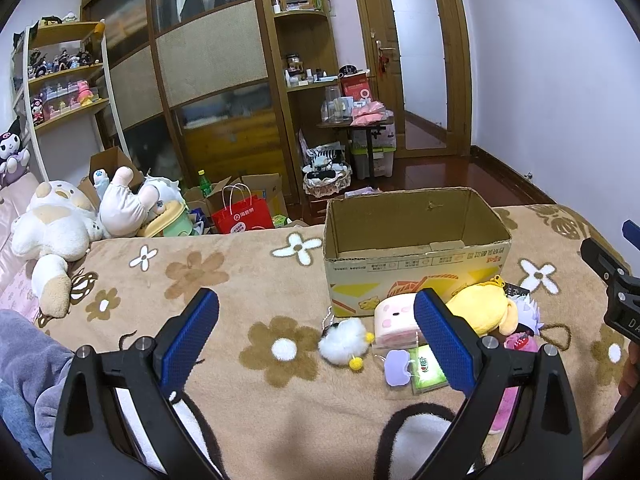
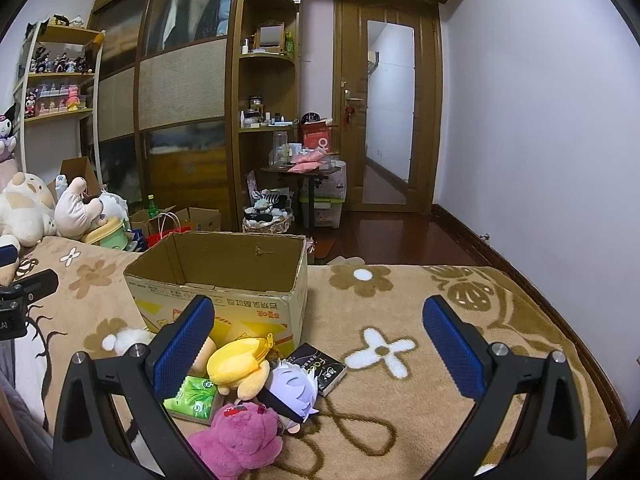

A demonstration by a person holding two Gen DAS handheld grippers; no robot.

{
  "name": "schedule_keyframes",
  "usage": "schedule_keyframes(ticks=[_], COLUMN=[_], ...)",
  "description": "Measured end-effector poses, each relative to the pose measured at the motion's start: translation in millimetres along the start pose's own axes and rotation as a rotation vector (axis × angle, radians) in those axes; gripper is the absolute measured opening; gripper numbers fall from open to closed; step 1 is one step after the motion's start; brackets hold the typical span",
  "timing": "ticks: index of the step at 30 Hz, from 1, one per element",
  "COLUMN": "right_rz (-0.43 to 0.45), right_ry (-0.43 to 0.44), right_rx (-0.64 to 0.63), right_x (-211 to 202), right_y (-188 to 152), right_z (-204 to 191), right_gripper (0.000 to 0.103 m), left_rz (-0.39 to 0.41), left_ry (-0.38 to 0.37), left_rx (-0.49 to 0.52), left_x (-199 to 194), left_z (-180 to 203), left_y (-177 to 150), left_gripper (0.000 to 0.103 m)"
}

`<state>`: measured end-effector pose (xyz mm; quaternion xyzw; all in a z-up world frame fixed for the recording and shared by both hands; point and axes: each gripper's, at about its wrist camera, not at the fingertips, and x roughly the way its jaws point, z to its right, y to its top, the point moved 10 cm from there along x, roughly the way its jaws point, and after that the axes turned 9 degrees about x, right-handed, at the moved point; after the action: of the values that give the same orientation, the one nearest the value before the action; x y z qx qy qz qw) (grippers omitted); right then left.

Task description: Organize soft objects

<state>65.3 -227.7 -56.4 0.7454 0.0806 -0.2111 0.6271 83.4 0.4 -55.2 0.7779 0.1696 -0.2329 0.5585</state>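
An open, empty-looking cardboard box (image 1: 416, 252) stands on the flowered blanket; it also shows in the right wrist view (image 2: 224, 280). In front of it lies a pile of small soft toys: a white fluffy one (image 1: 344, 340), a pink block toy (image 1: 396, 316), a yellow plush (image 1: 480, 304) (image 2: 240, 364), a purple-haired doll (image 2: 292, 392), a pink bear (image 2: 240, 436) and a green tissue pack (image 2: 192, 396). My left gripper (image 1: 316, 336) is open, above the blanket left of the pile. My right gripper (image 2: 320, 344) is open and empty, just right of the pile.
Large plush toys (image 1: 52, 228) lie at the blanket's far left. A black booklet (image 2: 318, 366) lies beside the pile. Beyond the bed edge are boxes, a red bag (image 1: 244, 216), a wardrobe, shelves and a small table (image 1: 356, 124). My right gripper shows at the left view's right edge (image 1: 612, 280).
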Motion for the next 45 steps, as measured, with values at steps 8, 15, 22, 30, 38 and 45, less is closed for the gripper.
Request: schedule_keyframes(ticks=[8, 15, 22, 30, 38, 45], right_rz=[-0.002, -0.003, -0.003, -0.004, -0.004, -0.006], right_ry=[-0.003, -0.004, -0.005, -0.003, -0.004, -0.002], right_rx=[0.016, 0.018, 0.019, 0.018, 0.017, 0.016], right_x=[2.5, 3.3, 3.3, 3.5, 3.7, 4.3], right_y=[-2.9, -3.1, -3.5, -4.4, -4.9, -5.2], right_z=[1.9, 2.5, 2.6, 2.2, 1.8, 1.2], right_gripper=[0.103, 0.103, 0.103, 0.103, 0.103, 0.103], left_rz=[0.002, 0.003, 0.003, 0.002, 0.003, 0.003], left_ry=[0.0, 0.0, 0.001, 0.002, 0.002, 0.002], left_rx=[0.0, 0.0, 0.0, 0.0, 0.001, 0.001], left_x=[-0.1, 1.1, 0.9, 1.0, 0.8, 0.9], left_z=[-0.1, 6.2, 5.6, 6.7, 5.6, 5.8], left_y=[0.0, 1.7, 1.4, 1.6, 1.4, 1.4], left_gripper=[0.097, 0.097, 0.097, 0.097, 0.097, 0.097])
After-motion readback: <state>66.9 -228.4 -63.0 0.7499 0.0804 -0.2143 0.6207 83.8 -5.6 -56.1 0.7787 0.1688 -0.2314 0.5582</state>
